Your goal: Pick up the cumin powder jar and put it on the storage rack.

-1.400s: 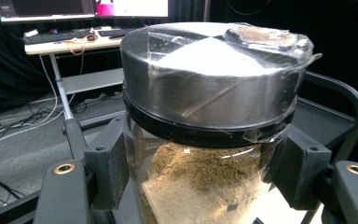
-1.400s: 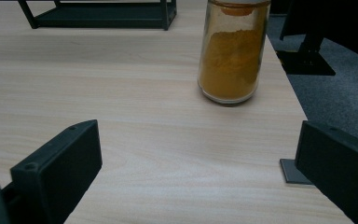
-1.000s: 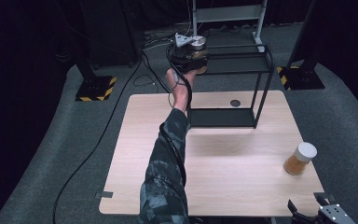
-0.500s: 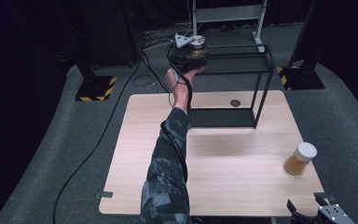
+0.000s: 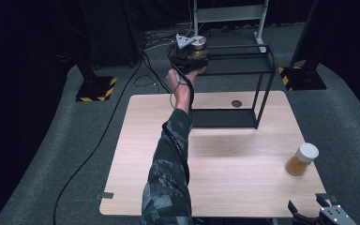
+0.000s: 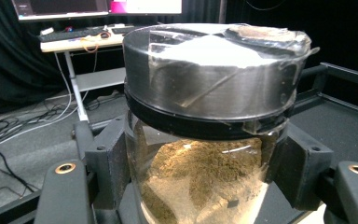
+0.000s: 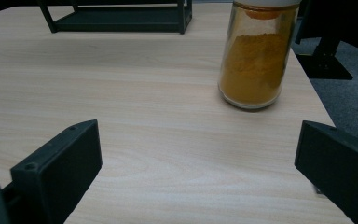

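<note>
Jar in hand: my left claw [image 5: 191, 55] pinches a glass spice jar [image 6: 200, 182] of brown powder just below its dark grey lid [image 6: 209, 70], so the jar stays upright.
Where it is: over the top tier of the black wire rack [image 5: 261, 70], at its left end; I cannot tell whether its base touches the shelf.
Why there: I judge I am setting it on the rack.
Left claw: one pad [image 6: 107, 163] on each side of the glass.
Right claw [image 5: 319, 214]: spread wide, nothing between the jaws, low at the near right corner of the desk [image 5: 225, 154].
Second jar: a white-lidded jar of orange powder [image 7: 257, 53] stands ahead of my right claw near the desk's right edge.
In the way: the rack's top rail beside the jar; the rack's lower shelf [image 7: 121, 18] looks bare.
</note>
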{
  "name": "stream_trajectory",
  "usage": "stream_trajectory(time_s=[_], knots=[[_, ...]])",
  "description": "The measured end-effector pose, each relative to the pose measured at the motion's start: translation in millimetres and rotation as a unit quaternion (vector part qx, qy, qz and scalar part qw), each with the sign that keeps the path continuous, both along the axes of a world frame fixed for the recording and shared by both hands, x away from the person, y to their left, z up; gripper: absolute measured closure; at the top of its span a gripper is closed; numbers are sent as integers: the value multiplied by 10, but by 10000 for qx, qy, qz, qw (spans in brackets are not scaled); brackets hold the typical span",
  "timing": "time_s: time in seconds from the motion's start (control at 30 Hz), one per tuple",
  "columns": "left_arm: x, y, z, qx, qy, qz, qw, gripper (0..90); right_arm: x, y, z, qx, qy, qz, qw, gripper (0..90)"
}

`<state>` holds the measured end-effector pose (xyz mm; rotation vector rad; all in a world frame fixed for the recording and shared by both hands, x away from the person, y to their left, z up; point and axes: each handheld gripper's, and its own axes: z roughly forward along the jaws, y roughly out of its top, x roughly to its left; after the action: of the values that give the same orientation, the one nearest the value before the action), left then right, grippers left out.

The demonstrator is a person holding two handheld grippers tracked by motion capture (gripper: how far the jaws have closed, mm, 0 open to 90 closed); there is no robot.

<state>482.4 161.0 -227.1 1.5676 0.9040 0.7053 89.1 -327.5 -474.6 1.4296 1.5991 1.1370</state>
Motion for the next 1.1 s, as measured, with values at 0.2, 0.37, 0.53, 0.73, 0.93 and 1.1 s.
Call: stream_trajectory(time_s=[0.2, 0.37, 0.53, 0.73, 0.93, 1.1], knots=[[-166, 101, -2, -111, -99, 40, 9999, 59, 7, 25, -3, -50, 12, 22, 10000, 0], [-298, 260, 68, 123, 162, -187, 9996, 0, -1, 37, 15, -84, -5, 10, 10000, 0], [-551, 422, -15, 319, 240, -298, 9988, 0, -10, 52, 33, -122, -23, -10, 9999, 0], [-981, 552, -229, 793, 266, -277, 9961, 0, -4, 55, 25, -111, -14, -6, 9999, 0], [-1534, 778, -686, 589, 293, -247, 9975, 0, 30, 70, -47, -66, 57, -21, 10000, 0], [-1908, 822, -1196, 783, 635, 0, 9949, 0, 44, 101, -66, -89, 95, -67, 9999, 0]])
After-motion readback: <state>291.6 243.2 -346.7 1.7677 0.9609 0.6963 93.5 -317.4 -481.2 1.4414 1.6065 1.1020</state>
